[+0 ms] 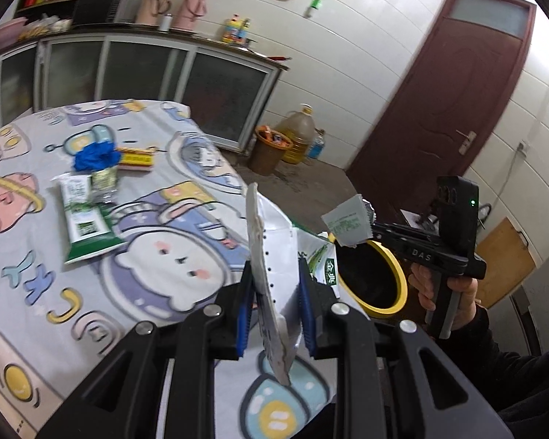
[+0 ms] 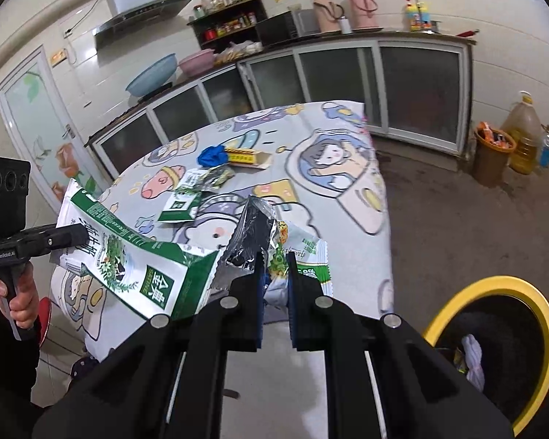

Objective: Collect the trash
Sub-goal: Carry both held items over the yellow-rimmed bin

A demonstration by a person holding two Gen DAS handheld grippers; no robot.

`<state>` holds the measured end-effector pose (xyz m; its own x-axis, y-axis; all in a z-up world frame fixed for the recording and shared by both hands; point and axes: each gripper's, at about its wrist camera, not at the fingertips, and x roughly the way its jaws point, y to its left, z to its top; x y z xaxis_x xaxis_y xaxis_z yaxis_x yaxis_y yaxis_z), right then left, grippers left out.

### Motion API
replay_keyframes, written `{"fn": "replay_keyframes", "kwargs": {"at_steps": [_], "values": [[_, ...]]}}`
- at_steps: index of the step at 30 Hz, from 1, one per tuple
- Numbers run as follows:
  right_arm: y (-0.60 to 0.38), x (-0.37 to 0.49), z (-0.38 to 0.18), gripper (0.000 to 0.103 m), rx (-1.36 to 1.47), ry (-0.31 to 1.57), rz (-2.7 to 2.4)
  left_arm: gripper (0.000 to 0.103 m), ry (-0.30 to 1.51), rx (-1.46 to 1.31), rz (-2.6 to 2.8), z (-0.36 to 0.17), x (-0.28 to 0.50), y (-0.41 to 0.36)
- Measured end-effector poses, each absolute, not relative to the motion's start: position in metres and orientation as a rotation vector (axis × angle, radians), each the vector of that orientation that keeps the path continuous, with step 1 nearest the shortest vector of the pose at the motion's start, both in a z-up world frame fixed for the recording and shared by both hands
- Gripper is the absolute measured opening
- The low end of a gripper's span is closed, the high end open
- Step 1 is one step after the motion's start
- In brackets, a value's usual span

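Note:
My left gripper [image 1: 276, 303] is shut on a large green-and-white bag [image 1: 271, 256], which stands edge-on between its blue pads. The right wrist view shows the same bag [image 2: 128, 256] broadside, hanging from the left gripper [image 2: 69, 236] over the table's near corner. My right gripper [image 2: 276, 274] is shut on a crumpled foil wrapper [image 2: 252, 230] with a green-and-white end. From the left wrist, this wrapper [image 1: 347, 225] hangs just above the black bin with a yellow rim [image 1: 402, 274], which stands beside the table [image 2: 501, 281].
On the cartoon-print tablecloth [image 1: 157, 226] lie a green-and-white packet [image 1: 86, 216], a small wrapper [image 1: 104, 181], a blue crumpled piece [image 1: 95, 155] and a yellow box [image 1: 137, 157]. A brown bin [image 1: 269, 150] and oil jug [image 1: 298, 131] stand near the door [image 1: 439, 109].

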<state>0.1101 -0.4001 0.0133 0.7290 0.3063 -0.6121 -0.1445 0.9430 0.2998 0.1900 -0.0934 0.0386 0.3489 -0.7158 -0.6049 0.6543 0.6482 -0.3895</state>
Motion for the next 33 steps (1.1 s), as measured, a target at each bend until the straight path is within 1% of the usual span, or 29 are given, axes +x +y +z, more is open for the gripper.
{"fn": "replay_keyframes", "kwargs": {"at_steps": [22,27,33], "values": [[-0.536,0.034,-0.011,0.011,0.356,0.698,-0.093,0.021,0.859,0.085,-1.141,0.037,0.185,-0.268],[-0.564,0.020,-0.026,0.011,0.394,0.747,-0.179,0.021,0.857,0.150,-1.168,0.034,0.178,-0.310],[-0.598,0.012,-0.037,0.011,0.440,0.849,-0.254,0.021,0.869,0.239,-1.203,0.022,0.174,-0.360]]}}
